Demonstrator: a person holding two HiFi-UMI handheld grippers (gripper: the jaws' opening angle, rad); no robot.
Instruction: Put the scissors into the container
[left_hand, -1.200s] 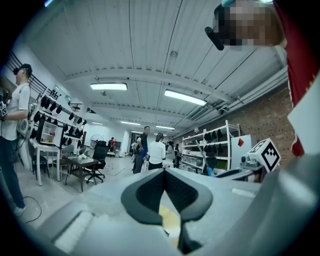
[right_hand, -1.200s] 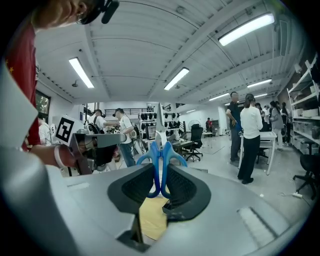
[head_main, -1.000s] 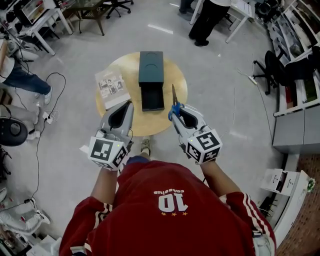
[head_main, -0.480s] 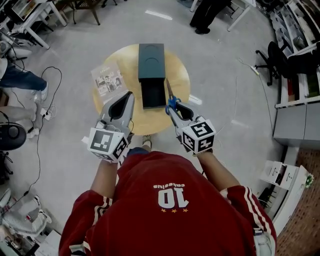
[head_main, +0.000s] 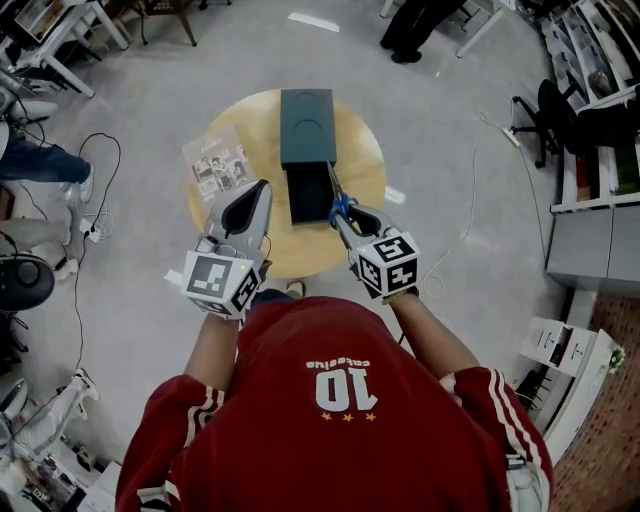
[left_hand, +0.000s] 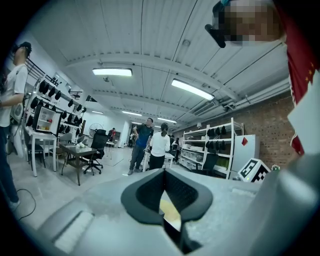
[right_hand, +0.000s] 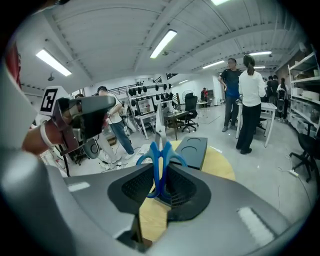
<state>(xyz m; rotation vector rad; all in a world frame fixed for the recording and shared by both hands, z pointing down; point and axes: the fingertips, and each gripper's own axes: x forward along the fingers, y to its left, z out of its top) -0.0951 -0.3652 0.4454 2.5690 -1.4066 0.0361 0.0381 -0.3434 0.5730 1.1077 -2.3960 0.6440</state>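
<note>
The scissors (head_main: 337, 200) with blue plastic loops are sitting in the right gripper (head_main: 349, 214), by the right side of the container (head_main: 306, 128). That claw is pinching the loops between its dark bumpy pads, and the thin shiny blades are sticking out past the tips, away from the person. In the head view the blades are lying along the right edge of the container's open part – I cannot tell if they are touching it.

The container is a long, dark green box. Its flat lid is covering the far half, and the near half is showing a dark hollow.

The left gripper (head_main: 250, 205) is hanging just left of the box. Its tips are pressing together with nothing between them.

The box is resting on a small round table (head_main: 366, 160) with a smooth, yellow wooden top. A thin booklet (head_main: 217, 165) is lying flat on the table's left side – well apart from the box.

All around, a shiny grey floor (head_main: 450, 120) is spreading out. Two people (right_hand: 244, 75) are standing on it, near white shelves and black chairs.
</note>
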